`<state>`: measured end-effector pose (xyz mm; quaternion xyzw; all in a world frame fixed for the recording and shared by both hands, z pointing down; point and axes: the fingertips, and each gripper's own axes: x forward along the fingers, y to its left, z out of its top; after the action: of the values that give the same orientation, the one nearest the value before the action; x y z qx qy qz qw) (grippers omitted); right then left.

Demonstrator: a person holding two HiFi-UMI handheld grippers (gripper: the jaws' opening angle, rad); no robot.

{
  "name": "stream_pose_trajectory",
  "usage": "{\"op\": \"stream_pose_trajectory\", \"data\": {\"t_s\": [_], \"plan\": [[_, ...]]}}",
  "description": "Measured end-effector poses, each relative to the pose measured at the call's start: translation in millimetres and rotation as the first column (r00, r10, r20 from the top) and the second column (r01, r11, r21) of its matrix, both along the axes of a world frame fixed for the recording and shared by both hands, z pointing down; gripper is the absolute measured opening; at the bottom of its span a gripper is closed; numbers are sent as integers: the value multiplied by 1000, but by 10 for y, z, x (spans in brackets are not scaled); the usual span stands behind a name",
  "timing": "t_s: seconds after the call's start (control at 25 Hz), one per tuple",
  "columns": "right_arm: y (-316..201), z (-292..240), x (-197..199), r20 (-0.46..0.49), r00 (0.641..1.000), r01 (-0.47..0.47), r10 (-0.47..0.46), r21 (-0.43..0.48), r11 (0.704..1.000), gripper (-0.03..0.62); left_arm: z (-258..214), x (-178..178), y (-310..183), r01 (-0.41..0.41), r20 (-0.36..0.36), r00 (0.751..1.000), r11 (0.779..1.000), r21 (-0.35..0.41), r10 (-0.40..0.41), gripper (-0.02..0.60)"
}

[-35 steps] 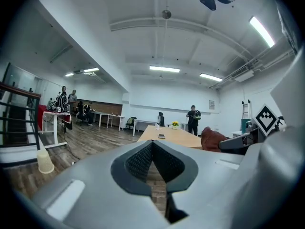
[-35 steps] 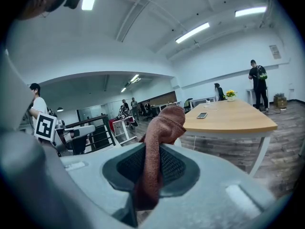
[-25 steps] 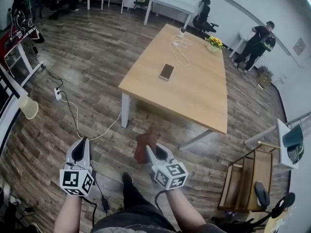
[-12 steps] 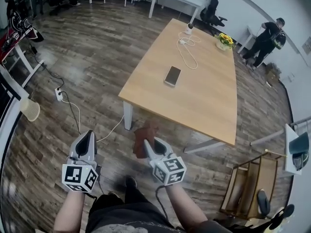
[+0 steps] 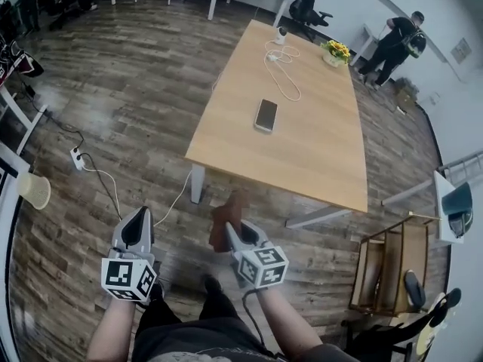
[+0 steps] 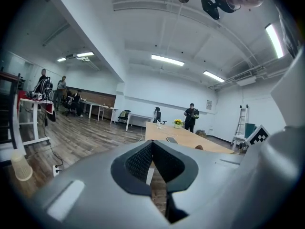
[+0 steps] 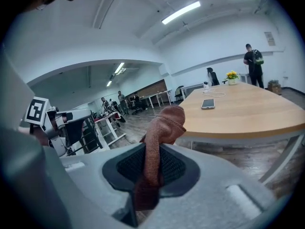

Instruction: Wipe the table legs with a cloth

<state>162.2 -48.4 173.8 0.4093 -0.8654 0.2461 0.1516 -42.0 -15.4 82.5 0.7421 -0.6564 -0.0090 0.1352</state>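
A reddish-brown cloth (image 5: 225, 221) (image 7: 159, 136) stands up from my right gripper (image 5: 229, 231) (image 7: 151, 168), which is shut on it. The gripper hovers over the floor just short of the table's near corner. The table (image 5: 302, 157) (image 7: 243, 111) has a light wood top and white legs. Its near-left leg (image 5: 196, 185) is just ahead of the cloth, and a slanted right leg (image 5: 317, 217) (image 7: 285, 159) shows under the top. My left gripper (image 5: 140, 216) (image 6: 152, 149) is shut with nothing in it, to the left over bare floor.
A phone (image 5: 266, 115), a white cable (image 5: 281, 74) and yellow flowers (image 5: 336, 51) lie on the tabletop. A power strip (image 5: 75, 157) with its cord runs across the floor at left. A wooden rack (image 5: 392, 274) stands at right. A person (image 5: 392, 44) stands beyond the table.
The person has stepped a little toward the table, so the view has shifted slightly. Both grippers keep their pose, and the cloth stays in the right one.
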Motion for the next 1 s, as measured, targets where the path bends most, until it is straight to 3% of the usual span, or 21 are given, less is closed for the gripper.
{"op": "stream_pose_trajectory", "data": {"t_s": [0.2, 0.4, 0.6, 0.8, 1.0], "plan": [[4, 133, -339, 9, 987, -158, 157, 11, 987, 63, 165, -421, -122, -110, -17, 994, 994, 4, 110, 18], [78, 290, -456, 8, 955, -296, 296, -44, 954, 63, 285, -688, -272, -179, -35, 983, 984, -15, 179, 18], [38, 477, -310, -27, 947, -323, 322, -58, 945, 63, 422, -669, -535, -200, -51, 979, 979, -22, 199, 18], [-497, 975, -158, -12, 950, -313, 312, -55, 948, 64, 644, -569, -1037, -194, -41, 980, 980, 53, 196, 18], [-1025, 1572, -98, -20, 950, -313, 312, -50, 948, 64, 1188, -496, -1524, -176, -45, 983, 982, 65, 179, 18]]}}
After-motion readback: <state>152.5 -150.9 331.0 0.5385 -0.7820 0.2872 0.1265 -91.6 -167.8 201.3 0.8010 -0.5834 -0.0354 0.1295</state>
